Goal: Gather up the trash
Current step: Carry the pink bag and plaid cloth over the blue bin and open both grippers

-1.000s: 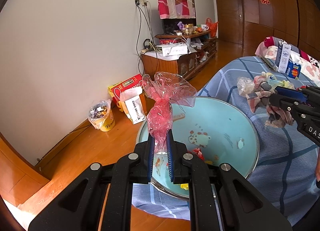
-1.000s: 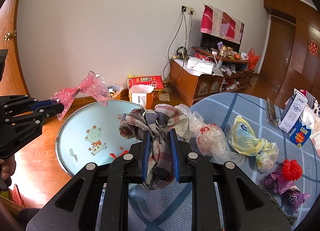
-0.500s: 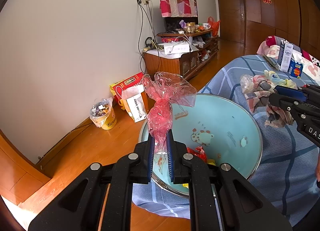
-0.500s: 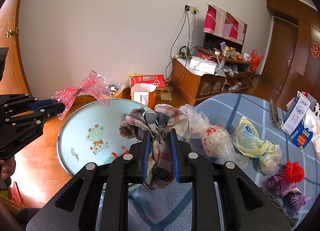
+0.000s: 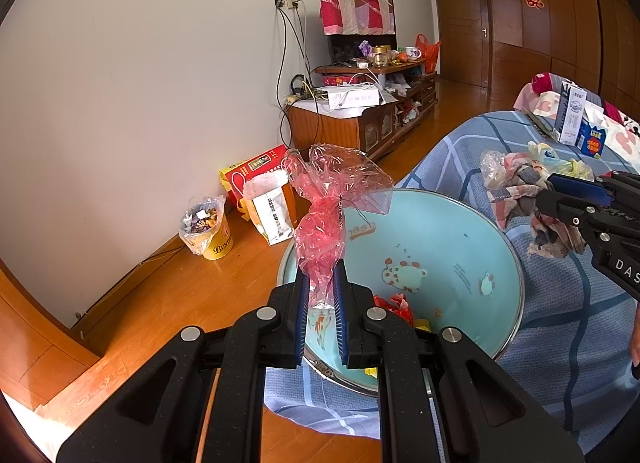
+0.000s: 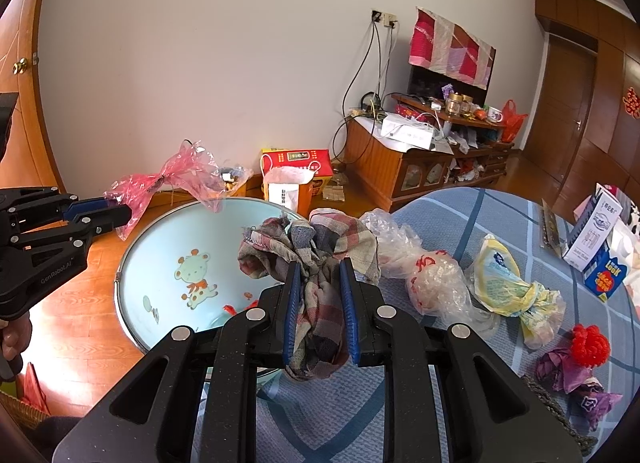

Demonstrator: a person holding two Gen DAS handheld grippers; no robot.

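1. The pink cellophane wrapper stands up out of the left gripper, whose blue pads are clamped on its twisted lower end; it is held over the near rim of the light blue basin.
2. The checked rag is pinched between the pads of the right gripper, bunched above them and hanging below, just beside the basin's right edge.
3. Red and yellow scraps lie in the basin's bottom.
4. On the blue checked tablecloth to the right lie a clear plastic bag, a yellow bag and a red pompom.
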